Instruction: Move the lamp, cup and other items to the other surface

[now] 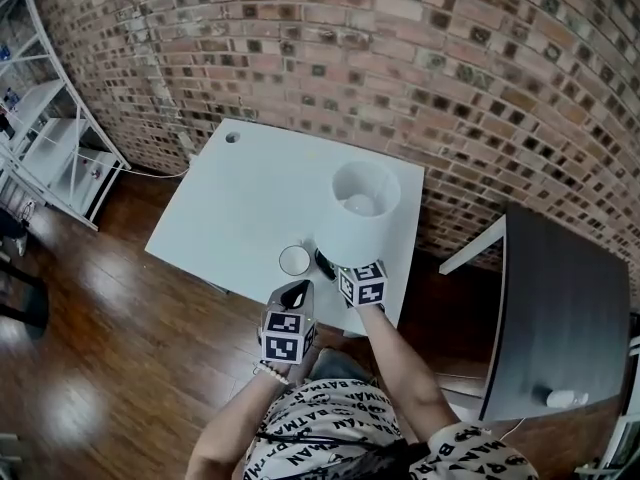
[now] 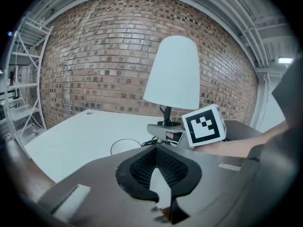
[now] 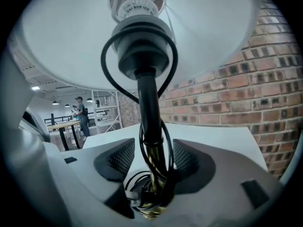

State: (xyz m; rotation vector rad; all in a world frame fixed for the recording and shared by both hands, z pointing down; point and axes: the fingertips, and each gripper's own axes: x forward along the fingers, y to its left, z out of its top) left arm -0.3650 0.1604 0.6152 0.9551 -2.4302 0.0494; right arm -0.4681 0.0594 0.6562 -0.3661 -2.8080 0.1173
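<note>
A lamp (image 1: pixel 358 213) with a white shade stands at the near right of the white table (image 1: pixel 240 198). A white cup (image 1: pixel 294 260) sits just left of its base. My right gripper (image 1: pixel 333 266) reaches in under the shade. In the right gripper view the black stem (image 3: pixel 147 108), wound with cable, stands between the jaws of the right gripper (image 3: pixel 150 162); thin gaps show beside the pads, so it is open around the stem. My left gripper (image 1: pixel 296 292) hovers at the table's front edge just short of the cup (image 2: pixel 124 146). Its jaws (image 2: pixel 157 148) meet at the tips, holding nothing.
A dark table (image 1: pixel 560 308) stands to the right, with a small white object (image 1: pixel 565 398) at its near end. A brick wall (image 1: pixel 450 78) runs behind both tables. White shelving (image 1: pixel 50 148) stands at the far left. The floor is wood.
</note>
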